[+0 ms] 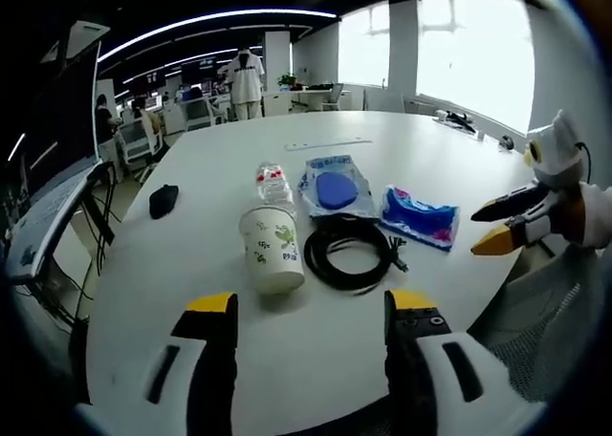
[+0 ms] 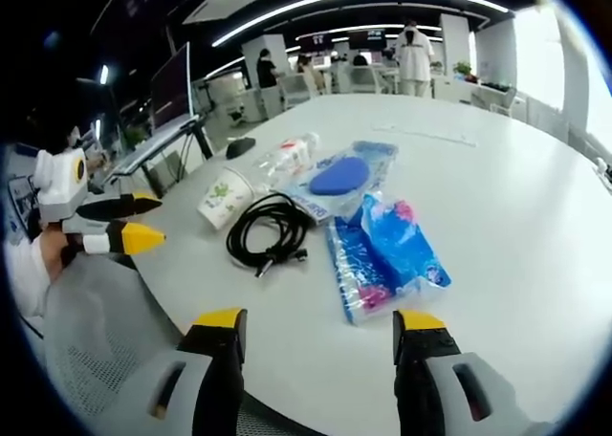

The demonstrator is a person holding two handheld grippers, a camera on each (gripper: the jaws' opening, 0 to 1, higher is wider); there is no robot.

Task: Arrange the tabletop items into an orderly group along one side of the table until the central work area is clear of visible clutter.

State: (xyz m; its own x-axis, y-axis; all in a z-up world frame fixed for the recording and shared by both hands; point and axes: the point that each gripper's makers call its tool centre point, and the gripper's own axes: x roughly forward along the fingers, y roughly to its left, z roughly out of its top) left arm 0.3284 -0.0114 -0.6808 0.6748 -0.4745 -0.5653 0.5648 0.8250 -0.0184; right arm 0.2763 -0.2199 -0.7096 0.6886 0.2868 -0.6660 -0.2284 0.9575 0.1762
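Tabletop items cluster mid-table [image 1: 402, 149]: printed paper cup [image 1: 273, 250], coiled black cable [image 1: 349, 251], crinkly blue packet [image 1: 419, 217], clear bottle [image 1: 273, 183]. We note left gripper [image 1: 311, 307] and right gripper [image 2: 320, 323] both gaping, holding nothing.

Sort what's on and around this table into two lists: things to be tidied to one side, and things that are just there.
To tidy:
paper cup
water bottle
black cable
bag with blue pad
blue and pink packet
black mouse
white strip

Just there:
mesh chair
monitor
office desks
person standing
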